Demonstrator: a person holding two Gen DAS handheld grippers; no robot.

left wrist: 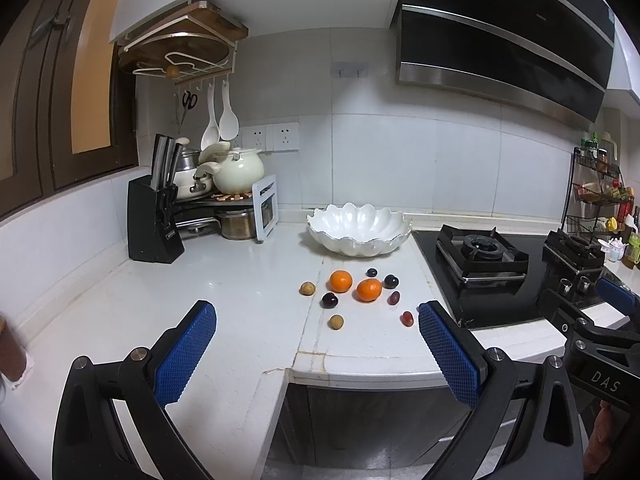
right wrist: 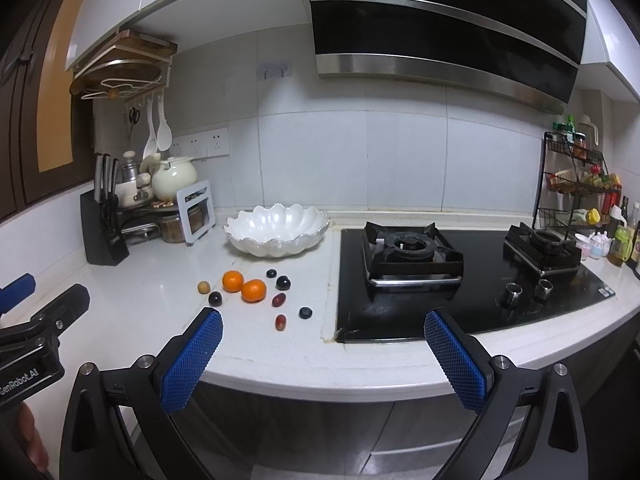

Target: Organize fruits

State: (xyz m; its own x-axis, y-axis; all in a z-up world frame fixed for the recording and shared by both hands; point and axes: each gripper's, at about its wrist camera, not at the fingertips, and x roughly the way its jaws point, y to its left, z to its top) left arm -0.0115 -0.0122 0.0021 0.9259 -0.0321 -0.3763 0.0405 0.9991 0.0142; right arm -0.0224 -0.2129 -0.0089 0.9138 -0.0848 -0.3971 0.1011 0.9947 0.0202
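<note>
left gripper (left wrist: 318,334) wide open, holding nothing, blue pads (left wrist: 186,358) at lower frame, hovering off the counter (left wrist: 224,276) edge. right gripper (right wrist: 323,336) also spread wide, nothing between its pads (right wrist: 192,360), low in frame over the counter front; its body shows at right edge of the left view

fruit lies loose on the counter, mid frame, ahead of both grippers, none in the bowl (left wrist: 359,236). two oranges (left wrist: 341,281) (left wrist: 369,290) side by side, nearly touching. two small tan fruits (left wrist: 307,288) (left wrist: 336,322) to the left and lower. dark plum (left wrist: 330,300) just below the left orange, another dark plum (left wrist: 391,281) right of the oranges, small dark berry (left wrist: 372,272) above it. two red grapes (left wrist: 393,298) (left wrist: 407,318) lower right. right view shows a blueberry (right wrist: 305,312) nearest the stove (right wrist: 412,256)

white scalloped bowl sits behind the fruit, centre frame, beside the stove. knife block (left wrist: 154,222) and pots (left wrist: 238,170) at left, spice rack (right wrist: 576,184) far right, hood (right wrist: 444,28) up top
</note>
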